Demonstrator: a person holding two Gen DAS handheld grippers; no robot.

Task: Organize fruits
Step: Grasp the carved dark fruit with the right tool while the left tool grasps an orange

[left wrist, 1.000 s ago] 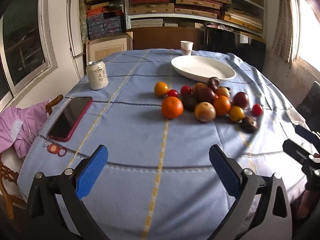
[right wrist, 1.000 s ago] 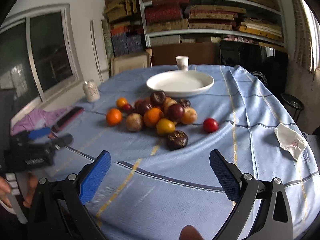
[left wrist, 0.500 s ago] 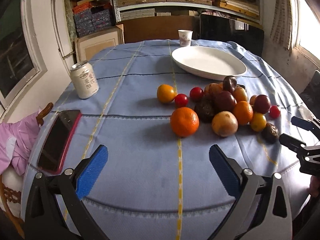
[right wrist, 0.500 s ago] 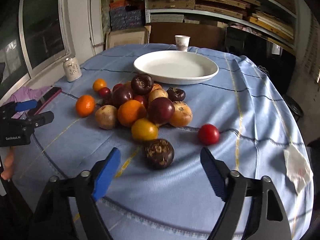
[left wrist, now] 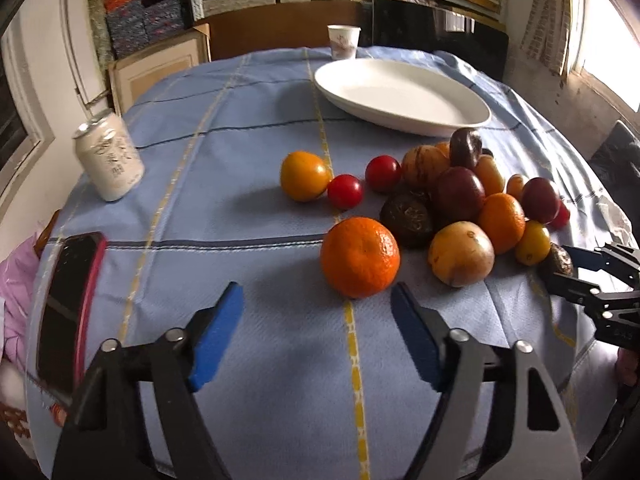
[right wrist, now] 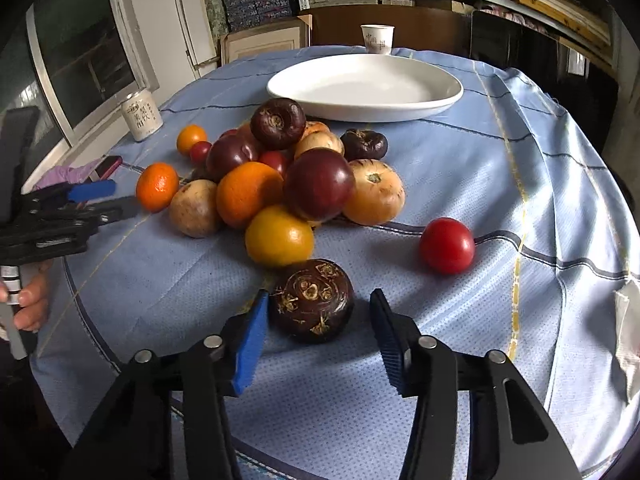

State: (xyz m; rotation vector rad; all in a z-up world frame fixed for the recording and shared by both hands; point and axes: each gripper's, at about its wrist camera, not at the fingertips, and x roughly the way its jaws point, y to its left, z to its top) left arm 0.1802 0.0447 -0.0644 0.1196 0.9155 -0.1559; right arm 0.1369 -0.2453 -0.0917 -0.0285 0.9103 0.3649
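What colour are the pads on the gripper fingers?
Blue, on black fingers; clearest in the right wrist view.

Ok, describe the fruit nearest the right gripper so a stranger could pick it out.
Start at the white plate, then come down the fruit pile toward the camera. The dark water chestnut lies at the pile's near edge, just below a yellow fruit. It alone is flat, brown-black, with dried scars on top.

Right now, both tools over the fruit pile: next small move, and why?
Probably ease the right tool a little further forward around the dark water chestnut, then finish closing. Its jaws have just been closing, the chestnut sits between the tips, yet a gap shows beside the right pad. The white plate holds nothing, and the left tool has not reached the orange.
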